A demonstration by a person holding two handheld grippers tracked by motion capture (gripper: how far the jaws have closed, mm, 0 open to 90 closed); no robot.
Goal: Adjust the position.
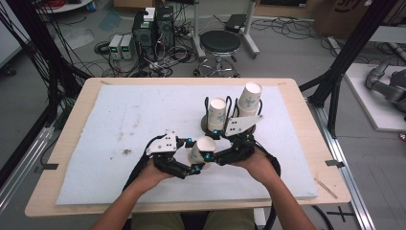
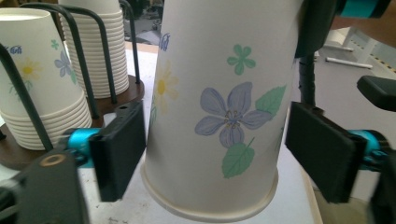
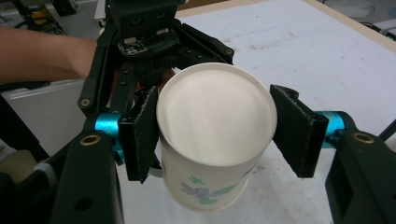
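Near the middle of the bench (image 1: 72,158), toward its front edge, the right tool (image 3: 212,123) clamps a flowered paper cup (image 1: 201,149) held bottom-up above the white mat. The left tool (image 2: 224,154) straddles that cup, jaws partly closed, one pad touching, the other just clear.

No legible text, brand or number. Blue script marks near the rims of the held paper cup (image 2: 212,112) and the stacked cups (image 2: 39,79) are too blurred to read.
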